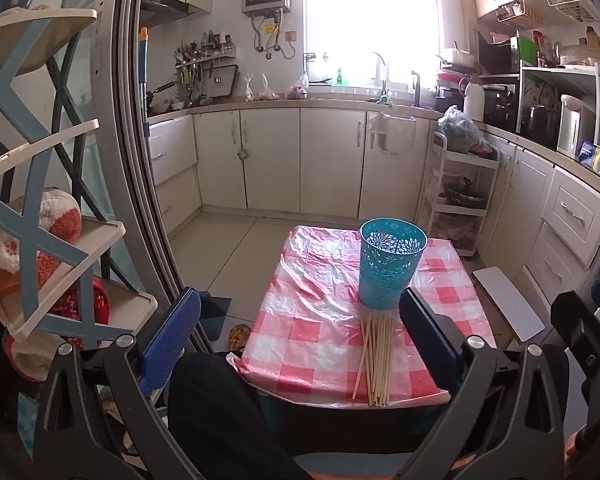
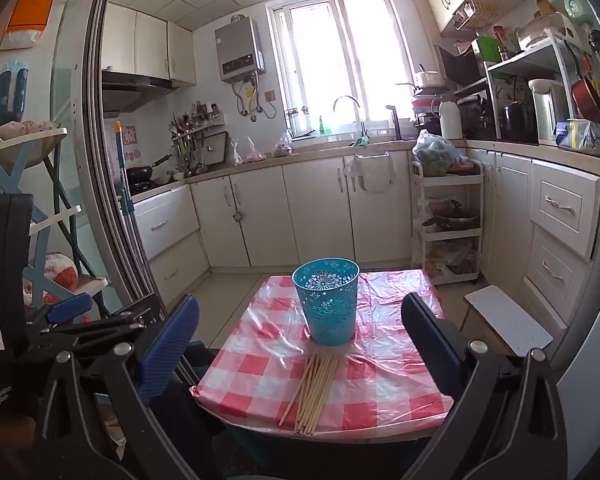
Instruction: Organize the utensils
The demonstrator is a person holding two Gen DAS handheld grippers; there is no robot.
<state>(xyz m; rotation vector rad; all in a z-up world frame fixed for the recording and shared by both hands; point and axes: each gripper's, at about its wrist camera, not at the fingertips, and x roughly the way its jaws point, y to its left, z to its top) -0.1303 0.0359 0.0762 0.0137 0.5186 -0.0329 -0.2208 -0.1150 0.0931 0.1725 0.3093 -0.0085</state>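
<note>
A bundle of several wooden chopsticks [image 1: 375,356] lies on the red-and-white checked tablecloth [image 1: 300,320], reaching the near edge. A blue perforated holder cup [image 1: 390,264] stands upright just behind them. My left gripper [image 1: 300,344] is open and empty, held back from the table's near edge. In the right wrist view the chopsticks [image 2: 315,390] and the cup [image 2: 327,301] sit between the fingers of my right gripper [image 2: 302,344], which is open, empty and above the near edge of the table [image 2: 380,380].
A white stool [image 2: 508,316] stands right of the table. A white trolley [image 2: 446,216] and kitchen cabinets line the back and right. A shelf rack [image 1: 52,240] and a sliding door frame [image 1: 140,160] stand on the left. My left gripper [image 2: 68,320] shows in the right wrist view.
</note>
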